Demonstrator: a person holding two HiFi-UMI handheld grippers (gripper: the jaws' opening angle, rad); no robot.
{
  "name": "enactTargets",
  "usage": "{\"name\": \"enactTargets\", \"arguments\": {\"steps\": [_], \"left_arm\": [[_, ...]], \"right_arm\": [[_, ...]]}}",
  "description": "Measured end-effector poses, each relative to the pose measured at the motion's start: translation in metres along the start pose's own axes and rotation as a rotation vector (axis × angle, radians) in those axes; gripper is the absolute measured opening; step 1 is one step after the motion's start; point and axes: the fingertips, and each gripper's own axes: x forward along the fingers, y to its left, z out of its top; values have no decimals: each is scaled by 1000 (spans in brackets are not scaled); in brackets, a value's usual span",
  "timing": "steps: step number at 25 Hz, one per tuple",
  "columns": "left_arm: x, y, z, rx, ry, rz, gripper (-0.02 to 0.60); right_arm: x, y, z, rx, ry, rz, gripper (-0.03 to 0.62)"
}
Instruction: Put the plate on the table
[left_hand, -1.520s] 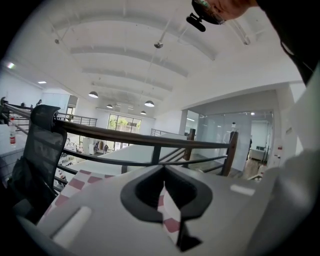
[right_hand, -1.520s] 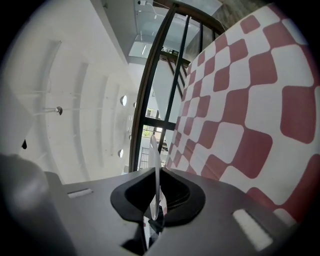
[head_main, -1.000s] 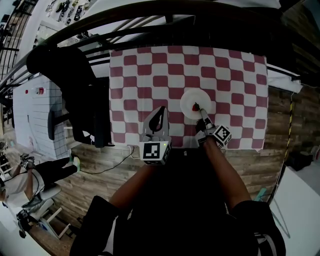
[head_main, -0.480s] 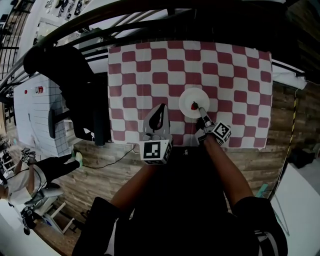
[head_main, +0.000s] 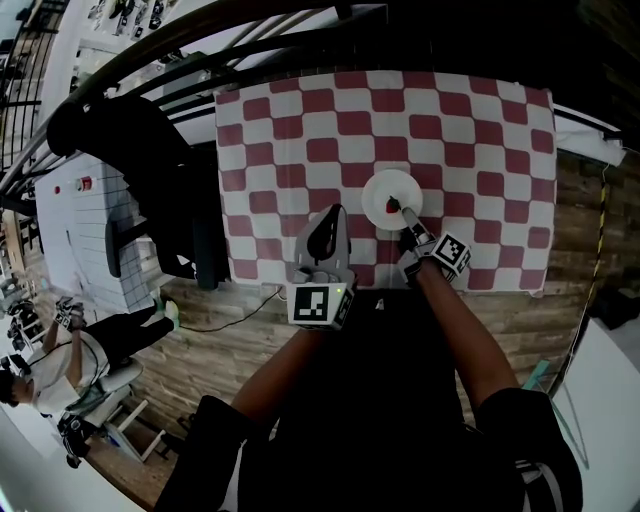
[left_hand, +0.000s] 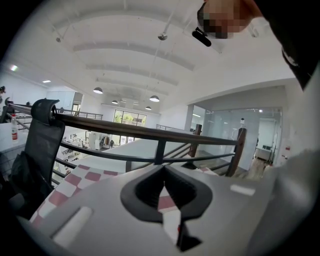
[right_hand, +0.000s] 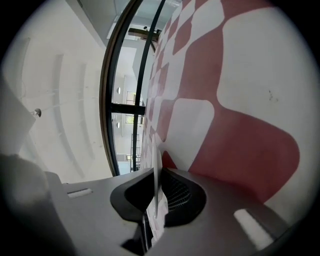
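Currently at the right gripper (head_main: 404, 215): I'm watching its jaws opening, with the thin rim of the plate (head_main: 381, 190) standing edge-on between the pads.
Plate: it's lying flat on the checked cloth (head_main: 470, 130) just ahead of the right gripper, its near rim reaching into the jaws.
On the plate: a small red thing (head_main: 392, 206) is sitting right by the jaw tips; I'm not making out what it is.
Left gripper (head_main: 325, 220): I'm holding it beside the right one, off the plate, jaws drawn together on nothing, tips pointing over the cloth.
Beyond both: a dark railing (left_hand: 150, 133) is running past the table's far edge.
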Motion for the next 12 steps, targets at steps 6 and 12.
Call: {"name": "enactTargets", "arguments": {"steps": [6,12], "left_arm": [[-4,3,1,11,-2,6,9],[-13,-13,7,77,-27,-44,9]], "right_arm": [[2,-4,-5,-4,16,-33,21],[3,0,-17,-16,79,-88,42]]}}
